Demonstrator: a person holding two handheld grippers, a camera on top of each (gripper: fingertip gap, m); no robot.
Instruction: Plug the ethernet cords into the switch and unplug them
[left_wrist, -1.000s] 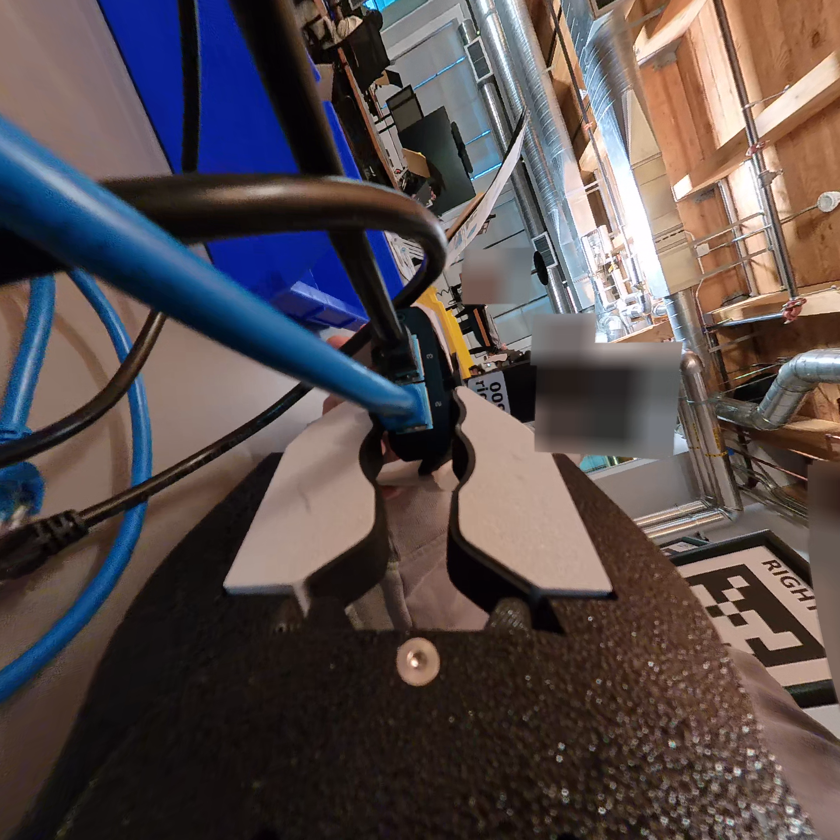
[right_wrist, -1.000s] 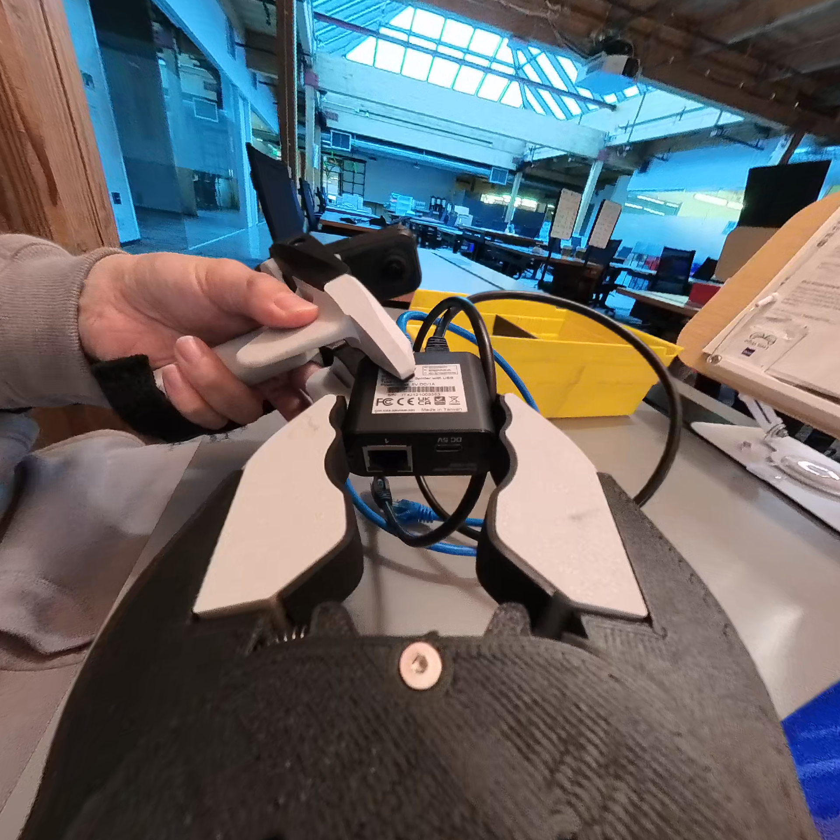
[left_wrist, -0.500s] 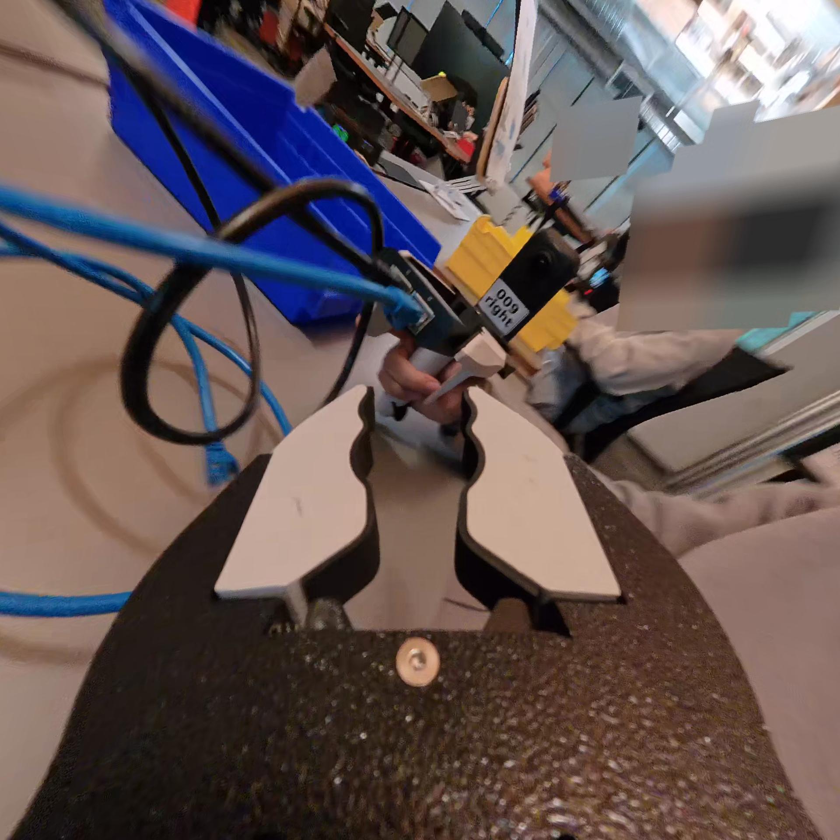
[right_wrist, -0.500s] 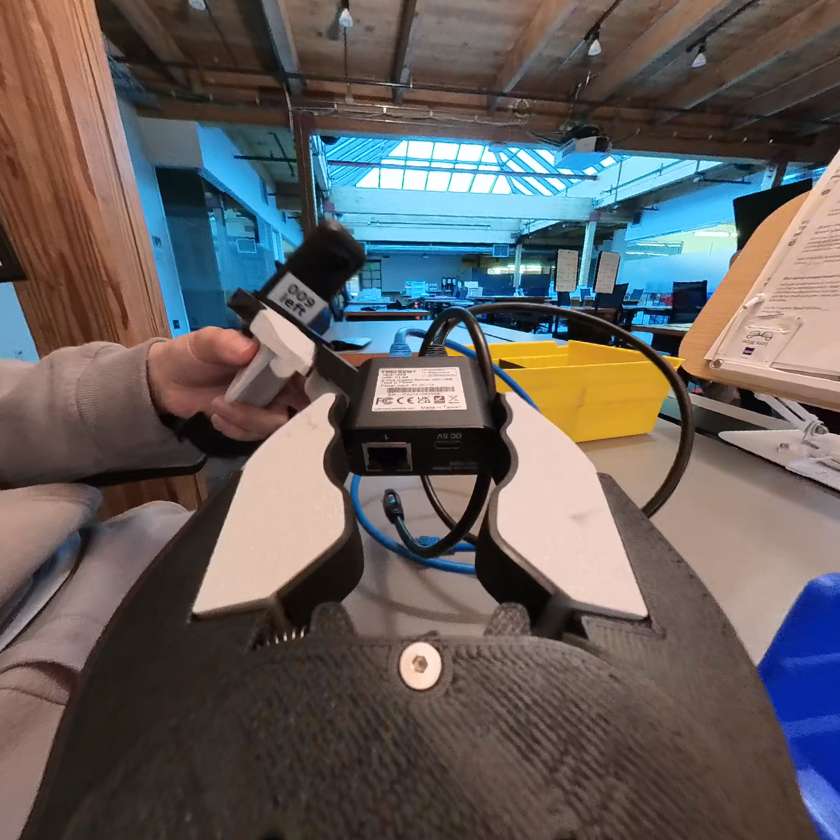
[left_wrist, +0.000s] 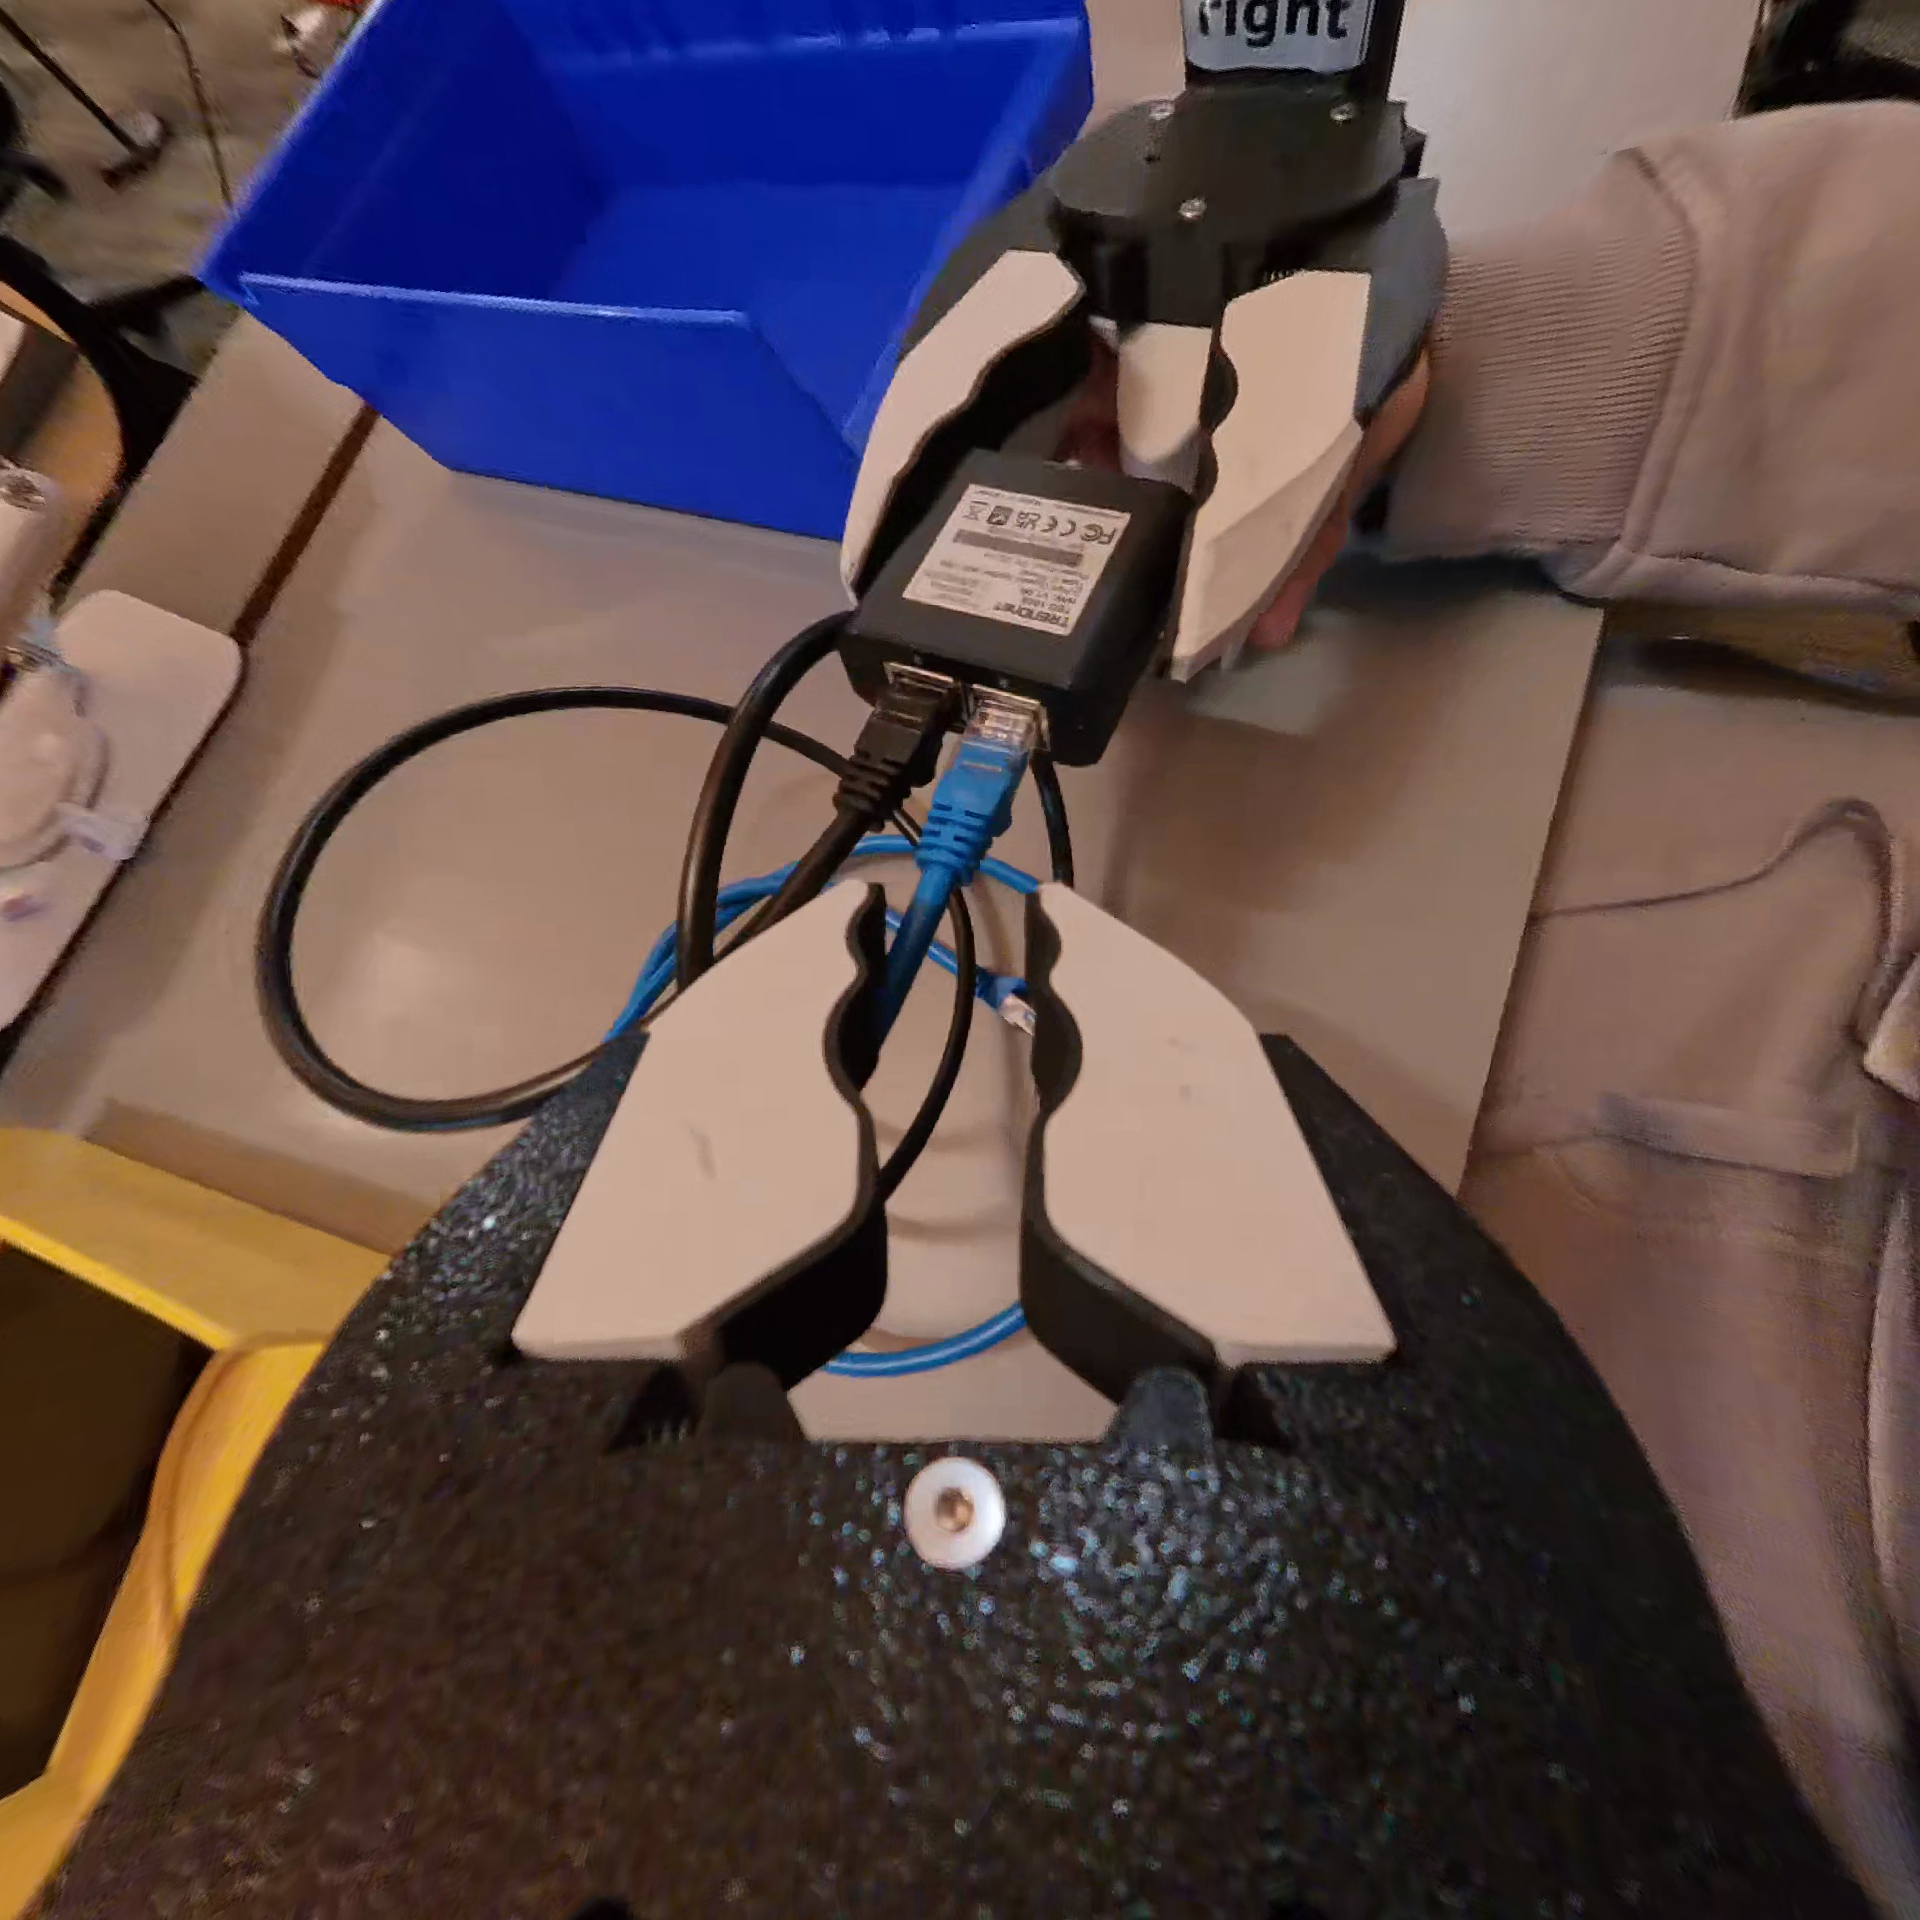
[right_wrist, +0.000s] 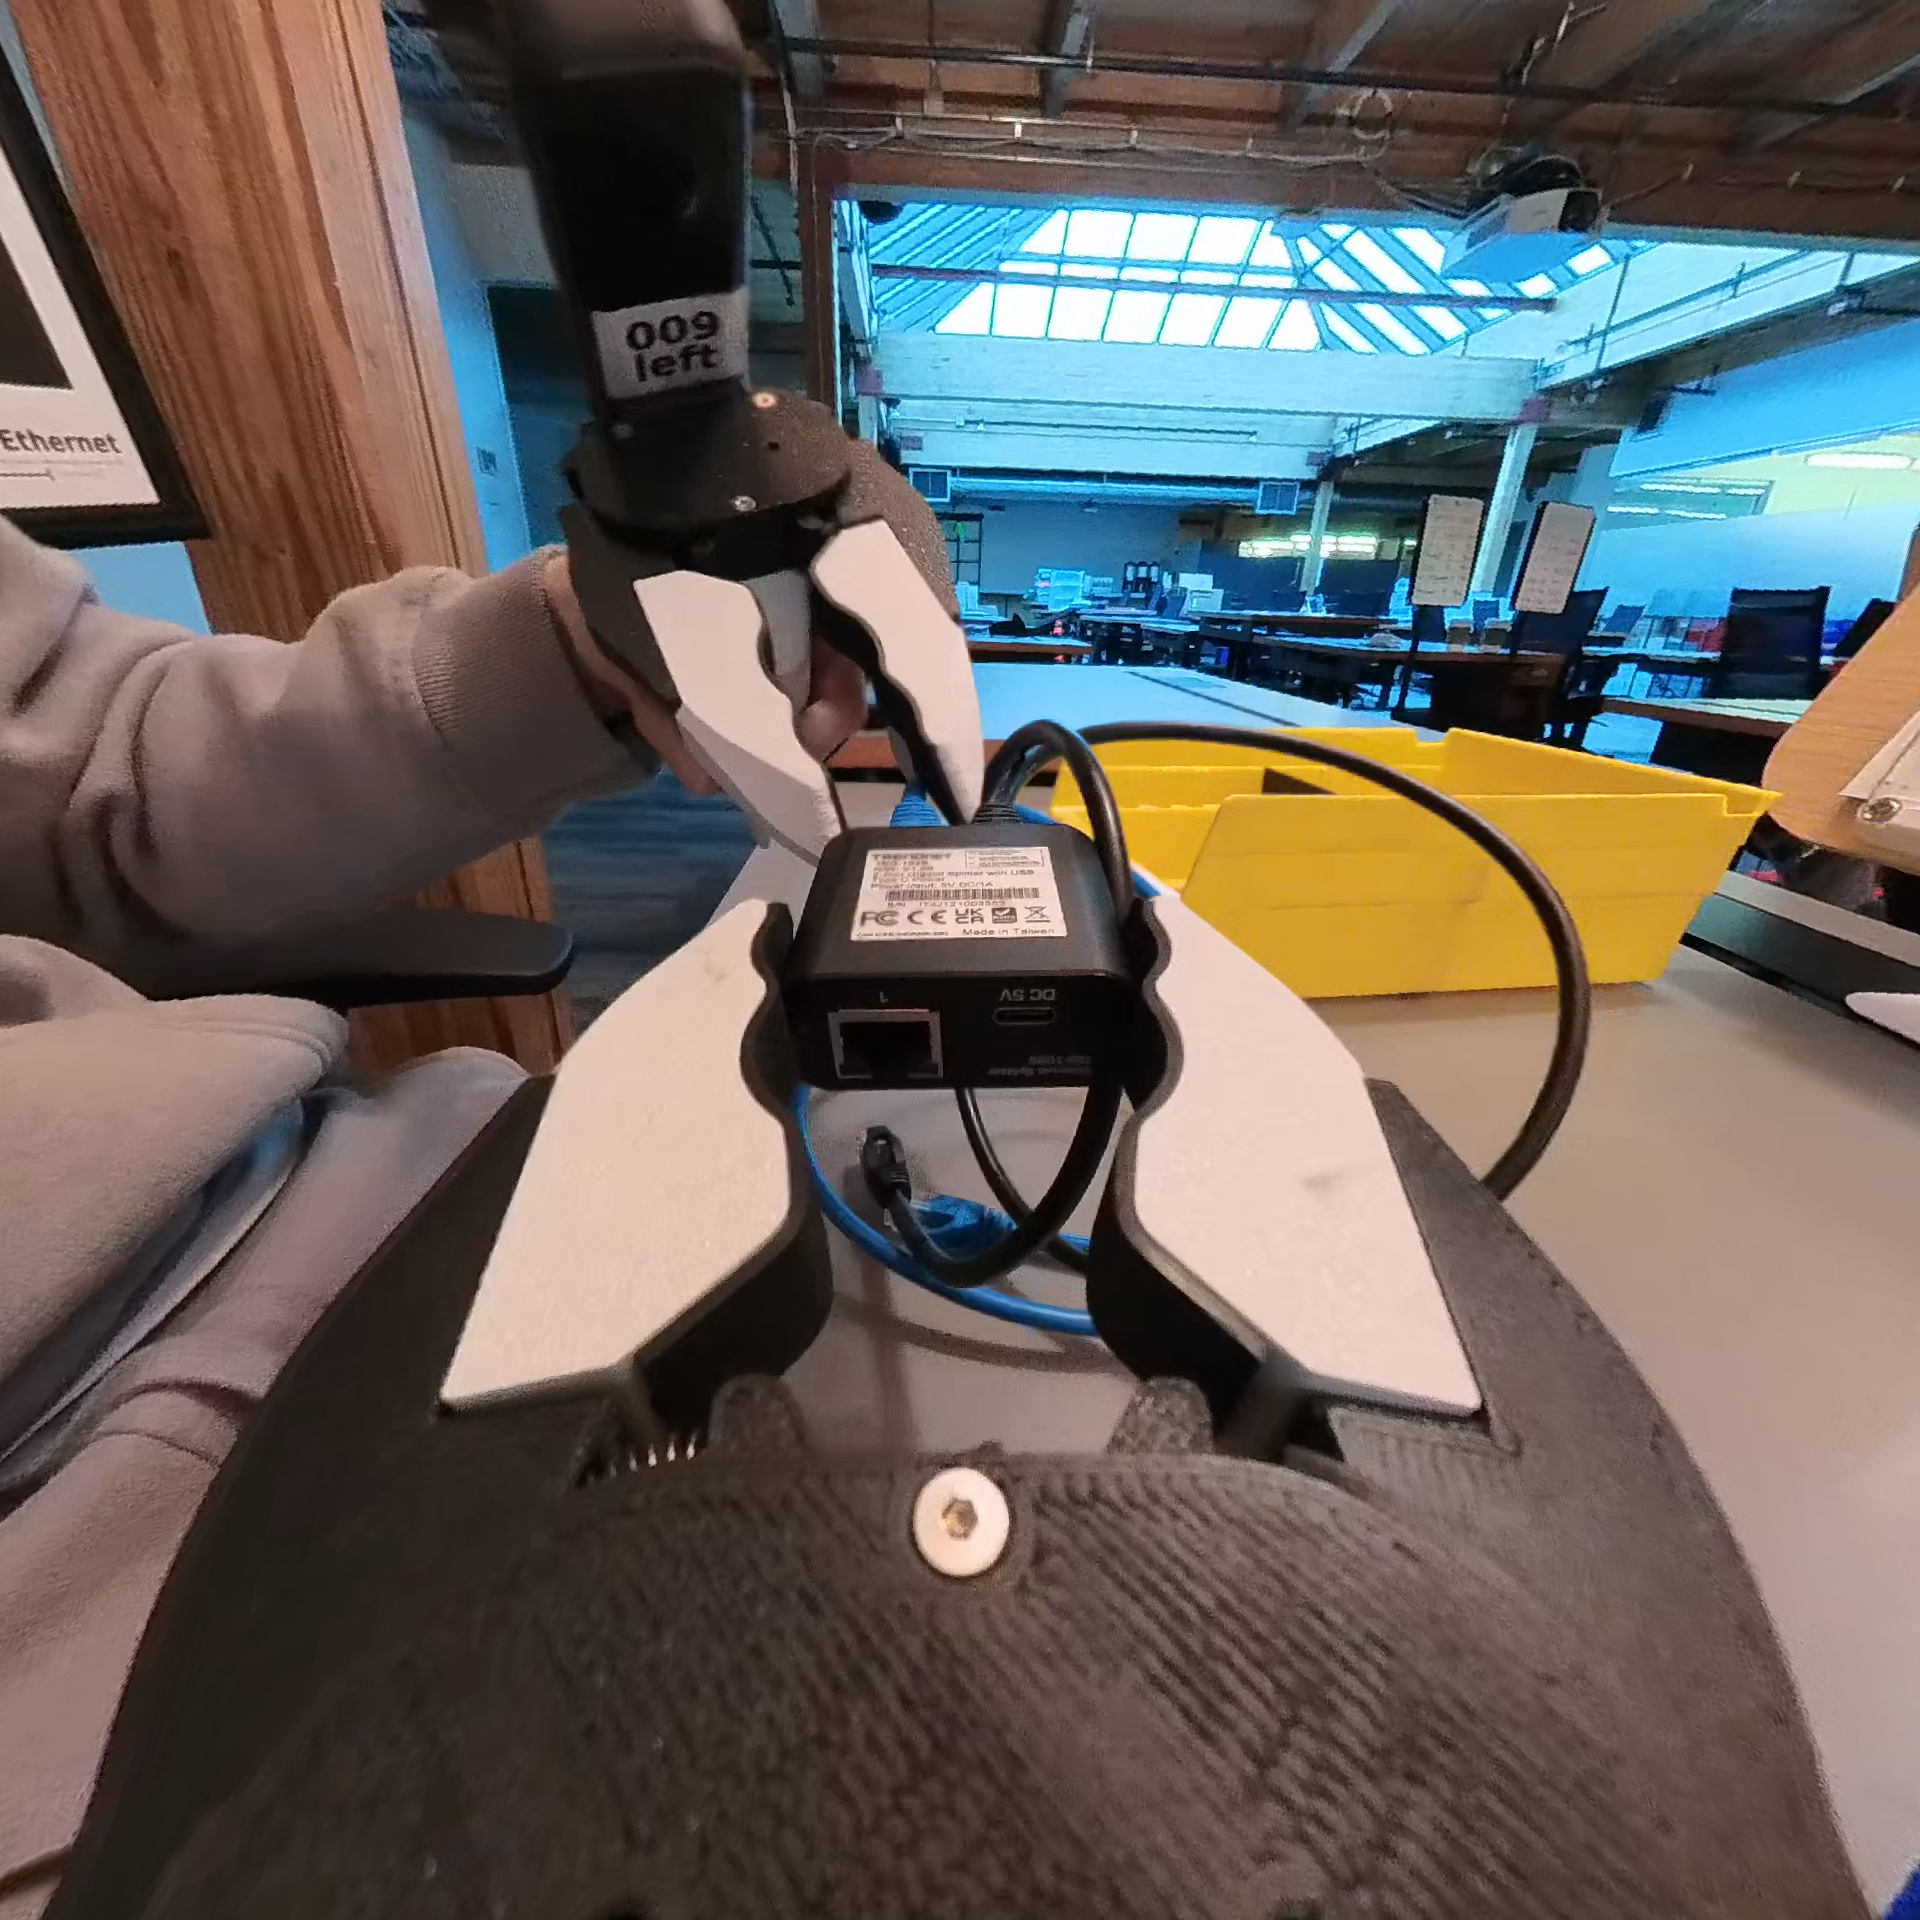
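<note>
Now the right tool (right_wrist: 951, 1023) clamps the switch (right_wrist: 956, 956); both plugged cords run straight toward the left tool (left_wrist: 951, 940), its fingers apart around the blue cord (left_wrist: 961, 821).

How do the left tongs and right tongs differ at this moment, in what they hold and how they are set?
The right tongs are shut on the black switch, clamping its two sides; the left tongs stand open and grip nothing. The right tongs hold the switch above the table, while the left tongs sit just short of its plugged side, with the blue cord and the black cord running between their fingers. Both have pale grey finger pads on black bodies and are hand-held.
</note>
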